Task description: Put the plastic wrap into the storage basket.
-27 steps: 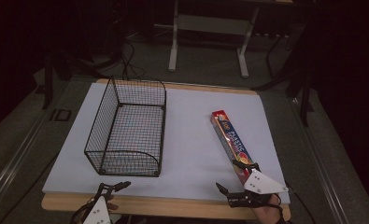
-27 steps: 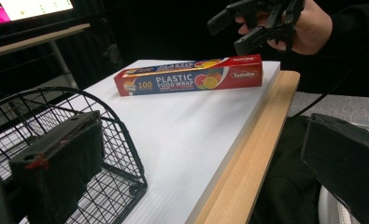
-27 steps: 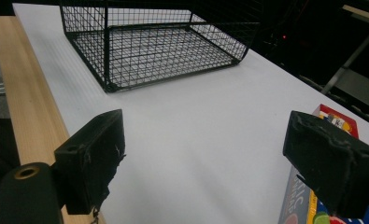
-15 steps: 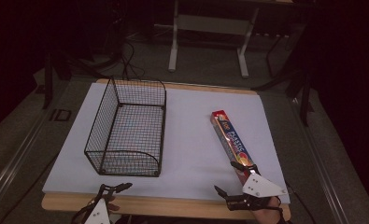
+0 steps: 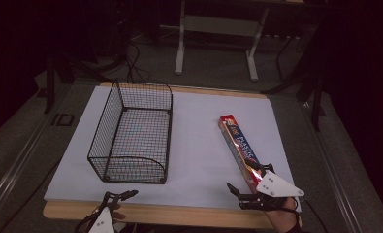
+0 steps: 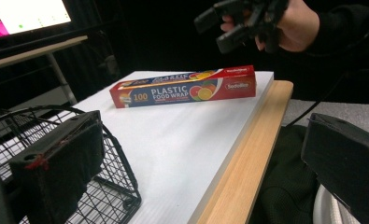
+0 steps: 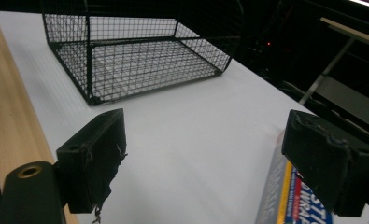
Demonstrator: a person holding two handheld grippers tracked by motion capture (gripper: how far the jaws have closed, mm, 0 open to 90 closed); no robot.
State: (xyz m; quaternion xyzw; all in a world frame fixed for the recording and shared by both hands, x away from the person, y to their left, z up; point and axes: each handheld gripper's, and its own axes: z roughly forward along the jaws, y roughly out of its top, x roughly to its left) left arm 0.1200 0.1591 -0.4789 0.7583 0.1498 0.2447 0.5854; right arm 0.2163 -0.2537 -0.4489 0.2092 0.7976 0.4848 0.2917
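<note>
While the right gripper (image 5: 246, 182) hovers with jaws apart over the plastic wrap box's (image 5: 238, 142) near end, it grasps nothing. By the bench (image 5: 189, 216) edge, the left gripper (image 5: 122, 194) is released too.

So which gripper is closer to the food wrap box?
The right gripper: it hovers open at the near end of the box, not gripping it. The left gripper sits open at the table's near edge, in front of the basket.

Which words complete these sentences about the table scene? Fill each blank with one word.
1. The wire basket holds ____ things.
2. The large print on the red box reads PLASTIC FOOD ____.
3. The right gripper hovers by the box's near end with its jaws ____.
4. The box lies on a ____ sheet.

Missing words: no; WRAP; open; white
</note>
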